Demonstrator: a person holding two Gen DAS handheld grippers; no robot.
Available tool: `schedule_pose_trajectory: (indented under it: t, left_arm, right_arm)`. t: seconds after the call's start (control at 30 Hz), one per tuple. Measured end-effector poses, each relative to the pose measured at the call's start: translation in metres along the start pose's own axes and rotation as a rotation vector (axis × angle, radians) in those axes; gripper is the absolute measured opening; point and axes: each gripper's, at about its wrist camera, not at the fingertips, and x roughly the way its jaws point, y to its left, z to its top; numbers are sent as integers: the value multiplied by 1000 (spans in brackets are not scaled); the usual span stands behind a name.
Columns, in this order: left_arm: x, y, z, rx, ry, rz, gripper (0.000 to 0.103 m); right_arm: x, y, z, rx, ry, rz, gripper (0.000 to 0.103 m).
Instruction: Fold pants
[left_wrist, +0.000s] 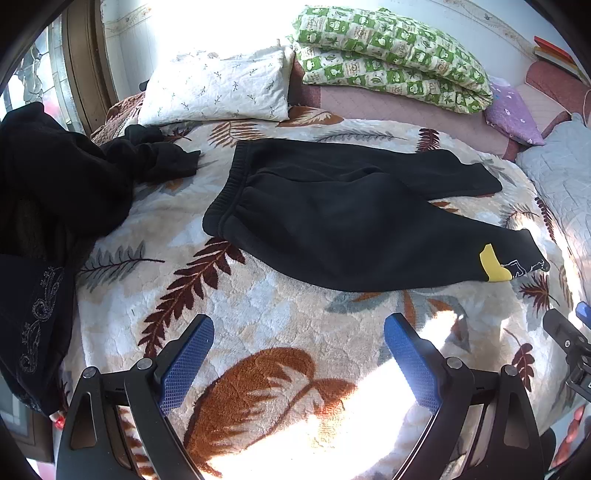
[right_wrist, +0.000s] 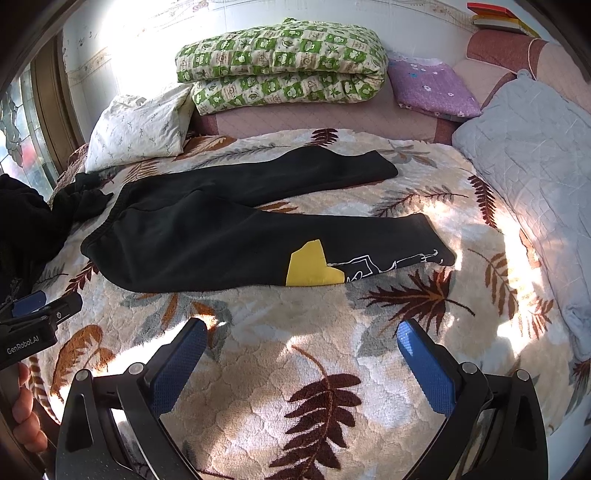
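Observation:
Black sweatpants (left_wrist: 332, 218) lie spread flat on a leaf-patterned blanket (left_wrist: 266, 317), waistband to the left and both legs running right. The near leg has a yellow patch (left_wrist: 493, 264) and white line print by its cuff. They also show in the right wrist view (right_wrist: 207, 236), with the yellow patch (right_wrist: 310, 267) nearer. My left gripper (left_wrist: 299, 330) is open and empty, above the blanket short of the pants. My right gripper (right_wrist: 301, 334) is open and empty, near the yellow-patched leg. Each gripper shows at the edge of the other's view.
A heap of other black clothes (left_wrist: 55, 192) lies at the left. A white pillow (left_wrist: 218, 90), a folded green checked quilt (left_wrist: 391, 55) and a purple cushion (left_wrist: 511, 110) sit at the back. A grey quilt (right_wrist: 535, 177) lies at the right.

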Motion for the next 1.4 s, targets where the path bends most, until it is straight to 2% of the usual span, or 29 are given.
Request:
schedule_pose_trajectory:
  t: [1.07,1.4]
  left_arm:
    - [5,-3,1,5,18,-1,94]
    - [10,-7,10,15,24,-2,94]
  right_arm:
    - [1,-1,2,2,0,6,103]
    - [2,-3,6,0,-2,5,103]
